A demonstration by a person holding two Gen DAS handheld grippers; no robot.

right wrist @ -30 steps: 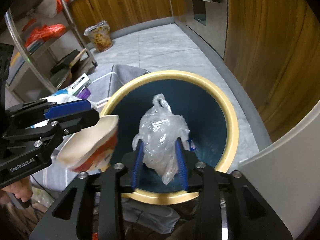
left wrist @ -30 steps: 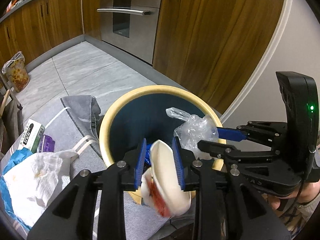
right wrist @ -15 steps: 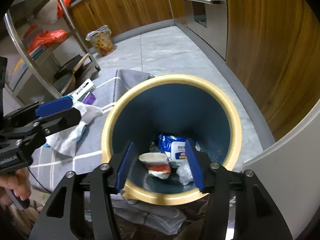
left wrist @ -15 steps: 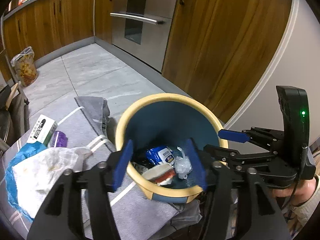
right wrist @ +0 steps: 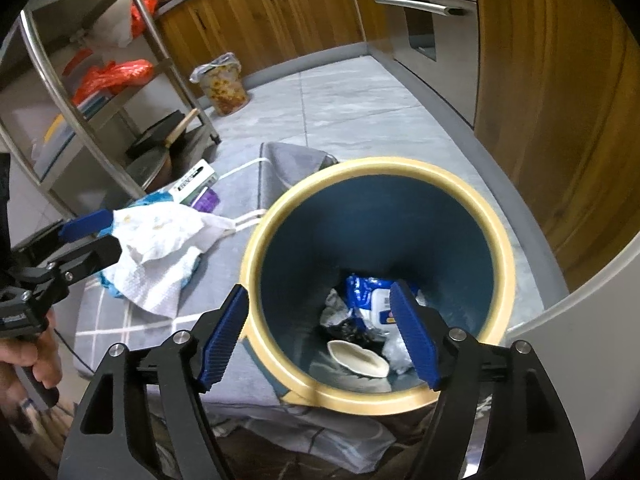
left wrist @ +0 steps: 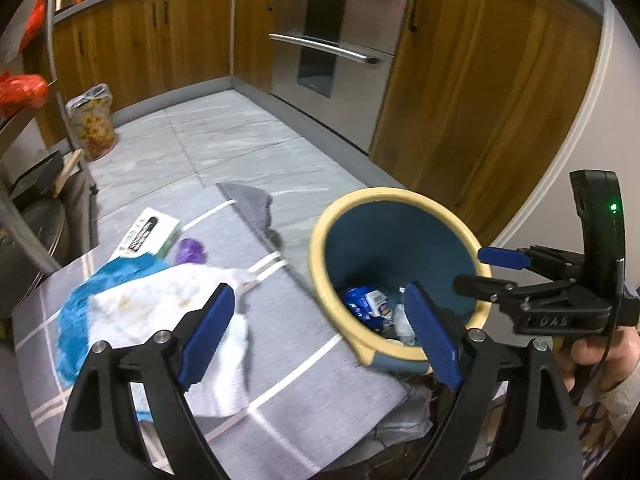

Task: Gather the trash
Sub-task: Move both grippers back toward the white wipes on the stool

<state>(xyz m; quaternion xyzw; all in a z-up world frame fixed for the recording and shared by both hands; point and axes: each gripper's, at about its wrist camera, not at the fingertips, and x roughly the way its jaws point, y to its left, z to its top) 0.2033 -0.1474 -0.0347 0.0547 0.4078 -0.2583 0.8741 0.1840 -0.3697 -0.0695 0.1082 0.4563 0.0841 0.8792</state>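
A round bin (left wrist: pixel 320 268) (right wrist: pixel 508 280) with a cream rim and dark blue inside stands on a grey mat. In its bottom lie a crushed white cup (right wrist: pixel 358 358), a clear plastic bag (right wrist: pixel 398 354) and a blue-and-white wrapper (right wrist: pixel 370 300) (left wrist: pixel 366 304). My right gripper (right wrist: pixel 326 332) hangs over the bin's near rim, its jaws opening with nothing between them. My left gripper (left wrist: pixel 320 334) is left of the bin above the mat, jaws also opening and empty. A crumpled white paper towel (left wrist: pixel 160 312) (right wrist: pixel 156 248) on a blue sheet lies on the mat to the left.
A small white box (left wrist: pixel 148 234) and a purple item (left wrist: pixel 192 251) lie beyond the towel. A metal shelf rack (right wrist: pixel 80 92) stands at left with pans. Wood cabinets and a steel oven (left wrist: pixel 332 40) line the far side; a bagged container (left wrist: pixel 94 124) sits on the tile floor.
Both grippers opened and let go: the white cup and the clear bag dropped into the bin. The left gripper pulled back and left, away from the bin.
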